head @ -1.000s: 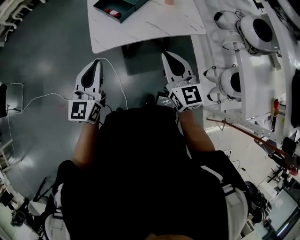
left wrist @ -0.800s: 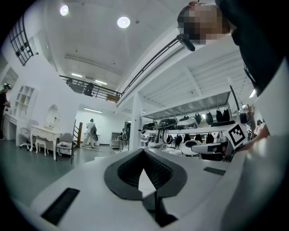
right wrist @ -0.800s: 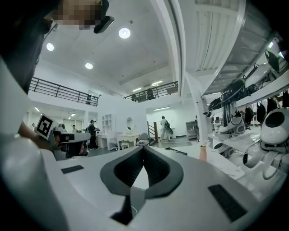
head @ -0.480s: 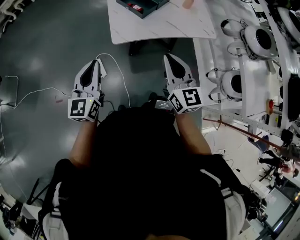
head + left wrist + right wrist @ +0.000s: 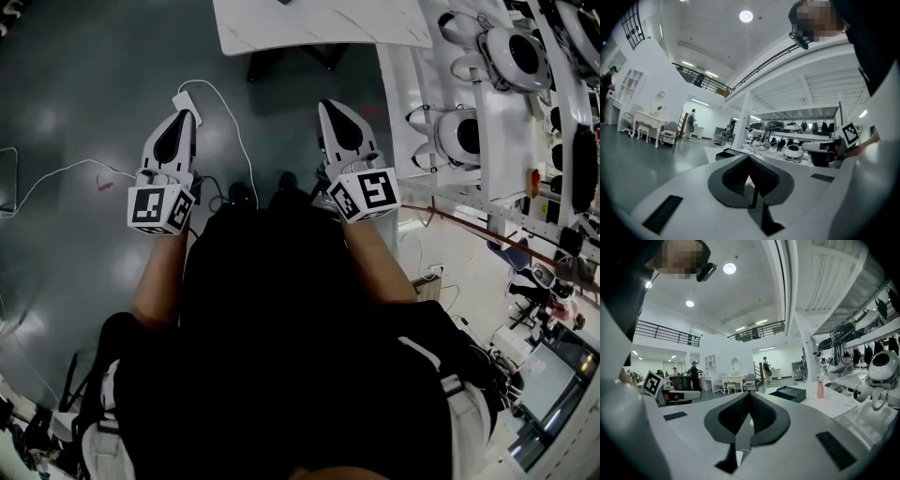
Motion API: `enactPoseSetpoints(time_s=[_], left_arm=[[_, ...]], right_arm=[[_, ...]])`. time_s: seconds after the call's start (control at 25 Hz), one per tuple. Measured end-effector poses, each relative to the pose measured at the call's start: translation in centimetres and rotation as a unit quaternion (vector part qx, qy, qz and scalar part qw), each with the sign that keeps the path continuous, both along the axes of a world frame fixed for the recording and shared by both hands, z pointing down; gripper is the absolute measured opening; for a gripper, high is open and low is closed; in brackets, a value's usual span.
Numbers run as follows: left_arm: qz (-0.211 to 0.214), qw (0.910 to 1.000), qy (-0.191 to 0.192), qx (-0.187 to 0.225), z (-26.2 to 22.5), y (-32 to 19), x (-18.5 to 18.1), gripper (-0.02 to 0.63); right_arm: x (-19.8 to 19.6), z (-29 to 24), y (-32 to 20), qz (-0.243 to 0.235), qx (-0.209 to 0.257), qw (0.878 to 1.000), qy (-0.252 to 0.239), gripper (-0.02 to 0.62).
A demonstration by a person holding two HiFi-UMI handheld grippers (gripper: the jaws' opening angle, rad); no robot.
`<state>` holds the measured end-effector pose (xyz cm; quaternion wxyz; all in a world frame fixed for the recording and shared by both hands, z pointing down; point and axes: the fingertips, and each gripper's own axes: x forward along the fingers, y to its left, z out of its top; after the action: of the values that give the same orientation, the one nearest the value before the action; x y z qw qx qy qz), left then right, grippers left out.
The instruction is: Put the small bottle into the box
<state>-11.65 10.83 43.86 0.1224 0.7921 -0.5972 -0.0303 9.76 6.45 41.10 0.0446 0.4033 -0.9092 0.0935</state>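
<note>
Both pairs of tongs hang over the dark floor (image 5: pixel 84 103), short of the near edge of the white marble bench (image 5: pixel 319 23) and pointing toward it. The left tongs (image 5: pixel 185 120) sit just off the bench's near left corner. Their dark pads are pressed together at the tips with nothing between them. The right tongs (image 5: pixel 331 109) sit in front of the middle of the bench's near edge, also closed and empty.

In the right gripper view a dark box (image 5: pixel 790 393) stands on the bench. Its inside cannot be seen from that low angle, so I cannot tell whether the small bottle lies in it. A slim pinkish bottle (image 5: pixel 820 390) stands upright on the bench, to the right of the box and apart from it.

A white cable (image 5: pixel 234 141) trails across the floor in front of the bench's left corner. White rounded machines (image 5: pixel 511 56) sit on racks to the right of the bench.
</note>
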Motion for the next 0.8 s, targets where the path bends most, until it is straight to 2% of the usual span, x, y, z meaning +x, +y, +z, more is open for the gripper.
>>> enactPoseSetpoints(time_s=[0.08,0.2,0.36,0.48,0.8], left_arm=[[0.026,0.9995,0.007,0.019,-1.2,0.5,0.9,0.014],[0.041,0.9984,0.006,0.039,-3.6,0.5,2.3,0.014],[0.072,0.9959,0.0,0.055,-5.5,-0.1,3.3,0.014],[0.067,0.9963,-0.01,0.054,-6.2,-0.3,3.3,0.014],[0.066,0.9957,-0.032,0.056,-7.1,-1.7,7.3,0.014]], right_arm=[[-0.2,-0.8,0.3,-0.015,0.012,1.0,0.006,0.032],[-0.1,-2.6,-0.1,-0.029,0.029,0.999,0.005,0.032],[-0.1,-4.2,-1.0,-0.033,0.05,0.998,-0.013,0.032],[0.2,-4.9,-0.8,-0.05,0.06,0.997,-0.023,0.032],[6.4,-3.8,-2.1,-0.038,0.041,0.998,-0.028,0.032]])
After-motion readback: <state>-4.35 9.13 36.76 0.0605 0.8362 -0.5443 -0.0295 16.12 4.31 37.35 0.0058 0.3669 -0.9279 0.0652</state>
